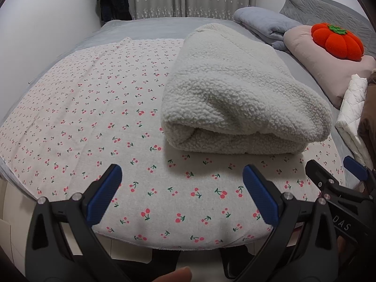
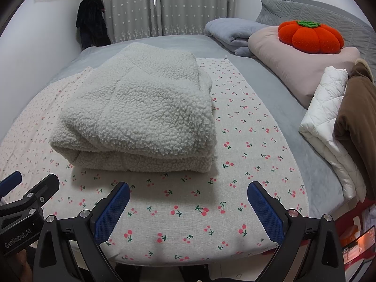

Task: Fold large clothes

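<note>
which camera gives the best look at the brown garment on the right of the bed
The right wrist view: the brown garment shows draped over the white quilted piece. The left wrist view catches only a sliver at its edge.

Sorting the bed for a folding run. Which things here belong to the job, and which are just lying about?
For the job: fleece garment, already folded, on the cherry-print cloth; left tool and right tool, both open.

Lying about: pumpkin cushion, pink pillow, grey blanket, white quilted item, brown garment.

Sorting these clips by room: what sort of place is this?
Most likely a bedroom: a bed with folded duvets and a pumpkin cushion, and star-print curtains behind.
</note>
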